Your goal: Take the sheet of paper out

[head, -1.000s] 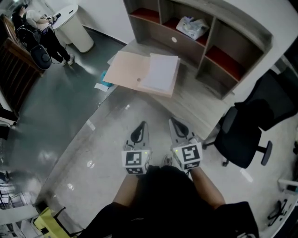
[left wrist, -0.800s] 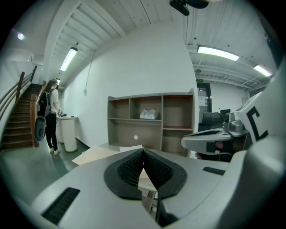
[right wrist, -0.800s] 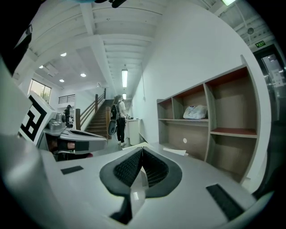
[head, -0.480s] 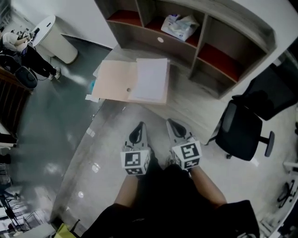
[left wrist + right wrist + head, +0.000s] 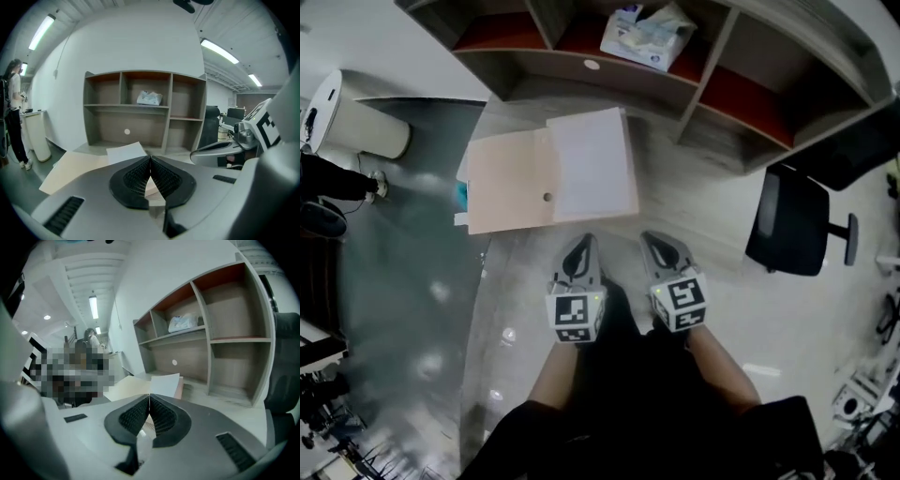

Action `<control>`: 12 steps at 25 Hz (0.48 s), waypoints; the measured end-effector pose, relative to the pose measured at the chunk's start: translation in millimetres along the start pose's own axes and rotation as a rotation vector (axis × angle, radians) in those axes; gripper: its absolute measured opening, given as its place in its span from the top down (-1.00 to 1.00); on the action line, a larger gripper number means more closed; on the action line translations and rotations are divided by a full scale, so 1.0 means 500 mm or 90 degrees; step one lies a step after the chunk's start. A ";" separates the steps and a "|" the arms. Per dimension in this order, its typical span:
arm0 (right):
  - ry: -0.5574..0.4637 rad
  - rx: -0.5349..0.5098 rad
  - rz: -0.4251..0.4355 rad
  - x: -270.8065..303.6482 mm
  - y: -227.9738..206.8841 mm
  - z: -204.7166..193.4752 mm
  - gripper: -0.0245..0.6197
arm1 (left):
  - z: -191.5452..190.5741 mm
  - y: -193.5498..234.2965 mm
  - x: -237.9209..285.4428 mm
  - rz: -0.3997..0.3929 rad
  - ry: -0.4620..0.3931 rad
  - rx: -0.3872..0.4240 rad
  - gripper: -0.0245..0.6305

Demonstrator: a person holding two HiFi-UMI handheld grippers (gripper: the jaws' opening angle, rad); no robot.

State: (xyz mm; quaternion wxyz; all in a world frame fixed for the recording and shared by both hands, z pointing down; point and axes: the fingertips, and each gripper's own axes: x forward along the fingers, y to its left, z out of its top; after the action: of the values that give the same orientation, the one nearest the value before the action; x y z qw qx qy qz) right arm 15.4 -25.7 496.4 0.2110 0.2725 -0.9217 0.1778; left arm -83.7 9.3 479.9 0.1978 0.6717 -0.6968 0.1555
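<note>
An open tan folder point(image 5: 508, 183) lies on the desk, and a white sheet of paper point(image 5: 591, 173) rests on its right half. The sheet point(image 5: 125, 153) also shows in the left gripper view and the sheet point(image 5: 165, 384) in the right gripper view, ahead of the jaws. My left gripper point(image 5: 581, 247) hovers just short of the folder's near edge, jaws shut with nothing between them. My right gripper point(image 5: 661, 246) is beside it, a little to the right, also shut and empty.
A grey shelf unit point(image 5: 694, 70) with red-lined compartments stands behind the folder; a plastic packet point(image 5: 642, 36) lies in its middle compartment. A black office chair point(image 5: 797, 220) sits to the right of the desk. A white bin point(image 5: 356, 127) stands on the floor at left.
The view has shifted forward over the desk, so the folder and sheet now lie closer to both grippers. Both grippers stay shut and side by side.
</note>
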 end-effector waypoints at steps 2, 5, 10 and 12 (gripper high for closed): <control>0.008 0.024 -0.027 0.027 -0.008 -0.013 0.87 | -0.009 0.018 0.025 -0.030 0.015 0.007 0.79; 0.025 0.061 -0.056 0.057 -0.008 -0.035 0.87 | -0.023 0.043 0.055 -0.070 0.035 0.012 0.79; 0.031 0.081 -0.107 0.085 -0.001 -0.050 0.87 | -0.036 0.072 0.086 -0.131 0.050 0.028 0.79; 0.030 0.094 -0.125 0.099 0.000 -0.056 0.87 | -0.040 0.083 0.099 -0.150 0.052 0.035 0.79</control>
State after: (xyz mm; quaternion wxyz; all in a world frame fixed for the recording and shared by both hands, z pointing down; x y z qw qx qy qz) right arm -14.5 -34.4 544.1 0.2282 0.3719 -0.8700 0.2297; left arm -124.7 -22.3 523.5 0.2243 0.7471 -0.5999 0.1776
